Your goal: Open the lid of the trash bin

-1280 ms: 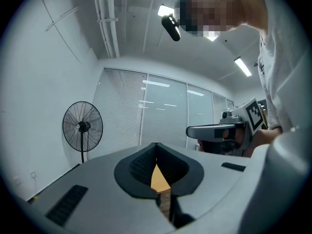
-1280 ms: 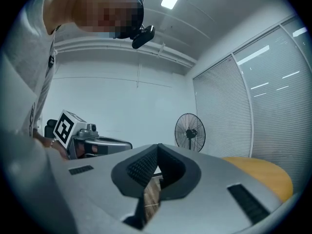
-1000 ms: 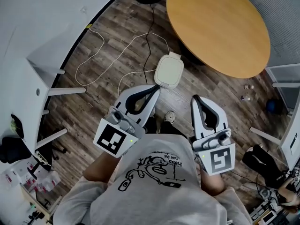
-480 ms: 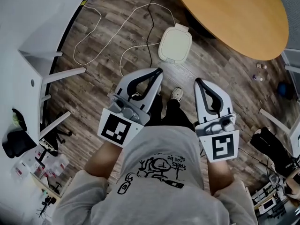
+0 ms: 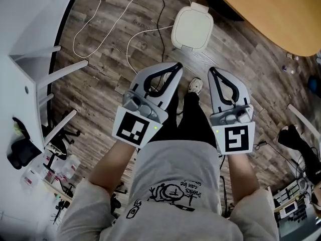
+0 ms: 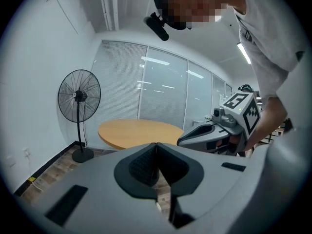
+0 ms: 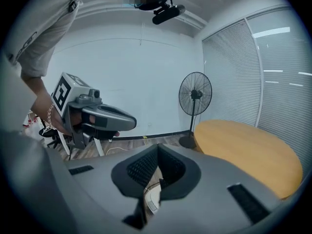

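The trash bin is white with a rounded square lid that lies flat and closed; it stands on the wood floor ahead of the person's feet. A sliver of the trash bin also shows below the jaws in the right gripper view. My left gripper is held at waist height, short of the bin, its jaws shut on nothing. Beside it, my right gripper is likewise shut and empty. Both point towards the bin from above, well apart from it. Each gripper view shows the jaws pressed together: left gripper, right gripper.
A round wooden table stands just right of the bin. White cables trail over the floor to its left. A white desk with legs runs along the left side. A standing fan is by the far wall.
The person has stepped towards the bin, so it and the table have slid up the head view. Both grippers stay shut and side by side.
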The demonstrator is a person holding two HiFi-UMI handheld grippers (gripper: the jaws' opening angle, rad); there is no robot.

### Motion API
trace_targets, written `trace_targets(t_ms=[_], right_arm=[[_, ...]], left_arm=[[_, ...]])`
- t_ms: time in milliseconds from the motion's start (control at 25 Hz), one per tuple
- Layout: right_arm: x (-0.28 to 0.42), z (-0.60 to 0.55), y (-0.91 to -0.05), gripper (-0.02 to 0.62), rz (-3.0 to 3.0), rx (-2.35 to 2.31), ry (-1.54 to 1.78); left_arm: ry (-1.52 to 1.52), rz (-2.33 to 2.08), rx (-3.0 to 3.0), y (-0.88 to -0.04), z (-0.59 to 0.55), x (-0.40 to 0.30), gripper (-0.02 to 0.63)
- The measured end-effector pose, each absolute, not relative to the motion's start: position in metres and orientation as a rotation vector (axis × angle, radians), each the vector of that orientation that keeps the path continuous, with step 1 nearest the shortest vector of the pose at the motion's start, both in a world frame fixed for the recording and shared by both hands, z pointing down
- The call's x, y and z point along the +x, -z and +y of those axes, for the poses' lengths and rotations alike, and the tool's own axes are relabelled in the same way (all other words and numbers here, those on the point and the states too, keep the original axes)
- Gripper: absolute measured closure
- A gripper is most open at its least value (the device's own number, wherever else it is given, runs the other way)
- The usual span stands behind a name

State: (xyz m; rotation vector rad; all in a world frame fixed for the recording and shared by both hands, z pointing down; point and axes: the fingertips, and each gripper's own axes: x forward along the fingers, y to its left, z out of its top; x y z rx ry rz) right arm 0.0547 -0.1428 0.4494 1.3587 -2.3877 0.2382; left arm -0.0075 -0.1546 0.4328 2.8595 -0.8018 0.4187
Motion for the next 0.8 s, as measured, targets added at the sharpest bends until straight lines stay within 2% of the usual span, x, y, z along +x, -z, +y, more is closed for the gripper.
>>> trace_targets(t_ms=[800], right_arm=[[0.036,-0.17,-0.704,0.591,-2.199,1.139,-0.307]], left_arm=[[-0.523,-0.775,2.618,-0.679,-0.175,-0.018,0.586]])
